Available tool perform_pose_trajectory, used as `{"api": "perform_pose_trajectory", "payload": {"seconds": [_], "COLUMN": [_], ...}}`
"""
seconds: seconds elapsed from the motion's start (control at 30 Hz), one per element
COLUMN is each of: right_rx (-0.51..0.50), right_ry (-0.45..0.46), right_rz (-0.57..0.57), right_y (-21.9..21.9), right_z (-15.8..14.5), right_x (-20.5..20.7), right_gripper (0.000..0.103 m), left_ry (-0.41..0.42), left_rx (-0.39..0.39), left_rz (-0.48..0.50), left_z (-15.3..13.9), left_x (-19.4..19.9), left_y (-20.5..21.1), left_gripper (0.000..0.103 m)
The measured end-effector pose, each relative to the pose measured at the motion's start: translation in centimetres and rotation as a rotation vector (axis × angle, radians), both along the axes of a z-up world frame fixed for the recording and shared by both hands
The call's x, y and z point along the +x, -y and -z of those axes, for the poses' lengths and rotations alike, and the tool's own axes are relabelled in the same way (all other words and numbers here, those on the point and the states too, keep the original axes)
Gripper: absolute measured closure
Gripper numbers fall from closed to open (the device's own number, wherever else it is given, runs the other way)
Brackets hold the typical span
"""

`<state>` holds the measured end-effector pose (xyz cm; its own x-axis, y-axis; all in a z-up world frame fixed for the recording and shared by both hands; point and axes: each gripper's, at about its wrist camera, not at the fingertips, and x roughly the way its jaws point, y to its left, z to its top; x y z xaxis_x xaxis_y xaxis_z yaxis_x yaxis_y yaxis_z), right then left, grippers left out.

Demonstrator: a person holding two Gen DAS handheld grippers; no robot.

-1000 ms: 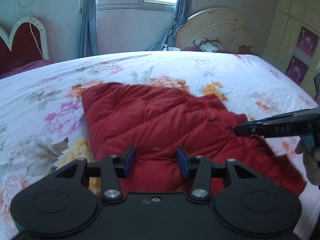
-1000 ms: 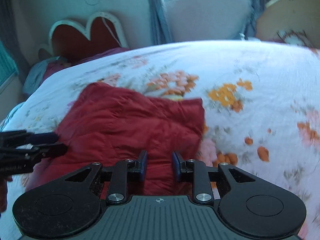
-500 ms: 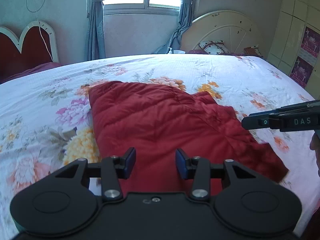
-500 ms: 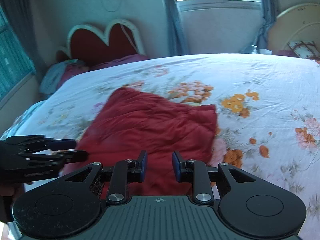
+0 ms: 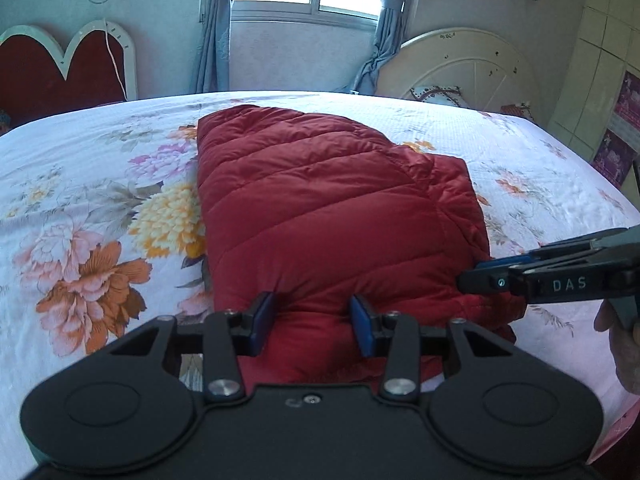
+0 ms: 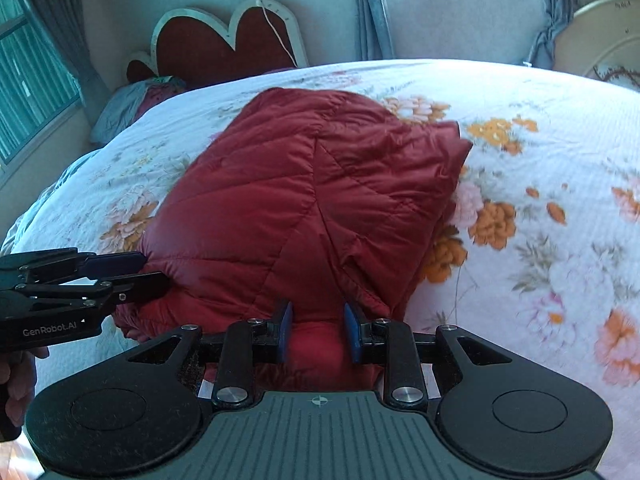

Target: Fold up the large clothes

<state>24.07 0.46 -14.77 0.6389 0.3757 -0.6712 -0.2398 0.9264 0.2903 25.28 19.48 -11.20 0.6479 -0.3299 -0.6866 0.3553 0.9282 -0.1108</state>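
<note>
Left wrist view: one red quilted jacket [image 5: 328, 216] lies folded on the bed [image 5: 80, 184], on a white sheet printed with flowers. Its padding is stitched in slanted bands, and the near end bunches into creases. The left gripper [image 5: 314, 318] is spread, its two blue pads on either side of the jacket's near edge, with red fabric between them. The right gripper [image 5: 476, 276] comes in from the right at the jacket's near right corner; I cannot tell from here whether it is spread.

Right wrist view: the same single jacket [image 6: 304, 208] fills the middle of the bed [image 6: 540, 160]. The right gripper [image 6: 318, 330] is spread over the near hem. The left gripper [image 6: 154, 270] sits at the jacket's left edge, fingers apart.
</note>
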Motion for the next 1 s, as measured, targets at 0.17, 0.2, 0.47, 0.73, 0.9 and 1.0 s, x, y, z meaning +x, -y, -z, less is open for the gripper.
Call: {"api": "perform_pose_trajectory", "payload": {"seconds": [0.17,0.2,0.47,0.73,0.9,1.0], "right_rx": [-0.012,-0.011,-0.033,-0.015,0.043,0.035], "right_ry": [-0.006,-0.012,0.016,0.099,0.177,0.260], "right_rz": [-0.004,-0.003,-0.025,0.017,0.094,0.130], "right_y": [0.0,0.0,0.4,1.7,3.5,4.1], "right_z": [0.4,0.3,-1.2,-4.4,-8.3,-9.6], "right_x": [0.1,0.2,-2.1,-5.3,-10.7,-14.2], "right_gripper": [0.076,0.076,0.076,0.076,0.051,0.000], "left_ry": [0.000,-0.004,-0.030,0.016,0.083,0.152], "left_rx": [0.002,0.002,0.027,0.021,-0.011,-0.013], "left_rz": [-0.016,-0.020,-0.059,-0.097,-0.158,-0.219], "left_z": [0.4,0.2,-0.9,-4.6,-8.1,-9.8], "left_x": [0.0,0.0,-1.8,-4.8,-9.6,-13.1], "left_y": [0.1,0.1,0.1,0.9,1.9,2.6], "left_gripper": [0.061,0.061,0.061,0.063,0.022,0.000]}}
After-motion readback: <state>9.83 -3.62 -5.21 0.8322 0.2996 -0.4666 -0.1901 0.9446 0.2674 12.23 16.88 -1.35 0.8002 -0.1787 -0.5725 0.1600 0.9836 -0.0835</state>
